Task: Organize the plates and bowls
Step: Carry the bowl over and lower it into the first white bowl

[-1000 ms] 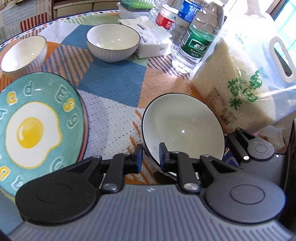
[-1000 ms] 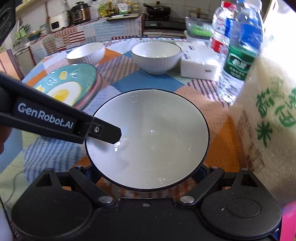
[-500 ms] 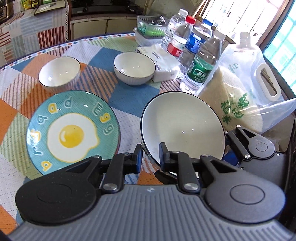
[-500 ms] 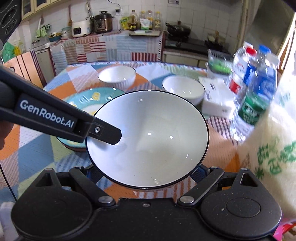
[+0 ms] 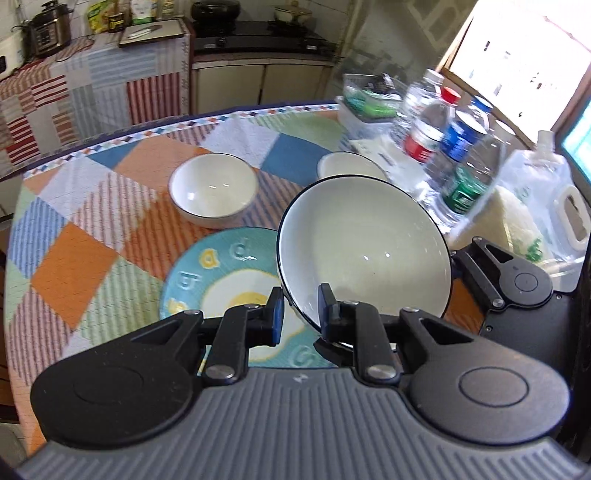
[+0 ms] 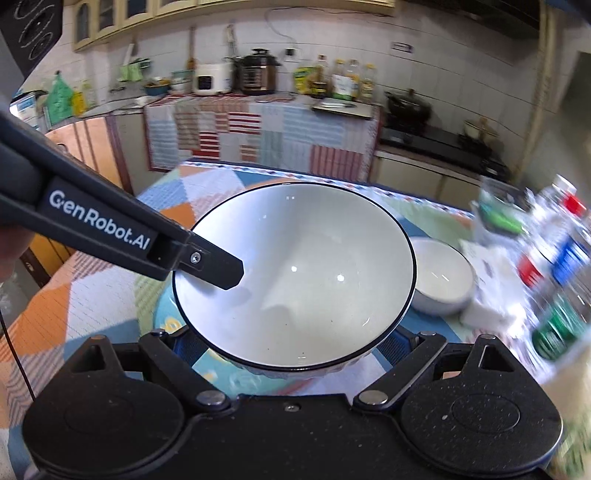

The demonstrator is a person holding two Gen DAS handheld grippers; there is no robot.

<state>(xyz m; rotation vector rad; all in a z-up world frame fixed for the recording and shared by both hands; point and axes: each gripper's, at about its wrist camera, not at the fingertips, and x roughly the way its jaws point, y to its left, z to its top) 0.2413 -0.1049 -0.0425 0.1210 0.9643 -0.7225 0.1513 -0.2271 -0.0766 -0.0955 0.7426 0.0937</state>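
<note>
- Big white bowl [image 5: 364,251] held off table, tilted, over egg plate [image 5: 221,273].
- L gripper [image 5: 301,314] pinches bowl's near rim.
- R gripper [image 6: 291,354] clamps bowl's outer wall, both sides.
- 2 small bowls [image 5: 213,188] on checked cloth [image 5: 74,258] beyond; bottles [image 5: 458,147] at right.

Ahead of me the surface [image 5: 74,236] wears a patchwork cloth of orange, blue, green and white squares with a small diamond border along its far edge. Beyond it a kitchen counter [image 6: 258,122] runs along a white-tiled wall [image 6: 332,33], draped in a striped cloth of red, white and pale blue. On it I see a dark pressure cooker [image 6: 258,72], a white rice cooker [image 6: 212,79] and a row of oil bottles [image 6: 340,83]. Further right sits a black stove [image 6: 436,136] with a dark pot [image 6: 406,105] on it, cream cabinet doors below. Yellowish cupboards [image 6: 110,18] hang above. A wood-framed window [image 5: 517,62] on my right pours in bright daylight.
</note>
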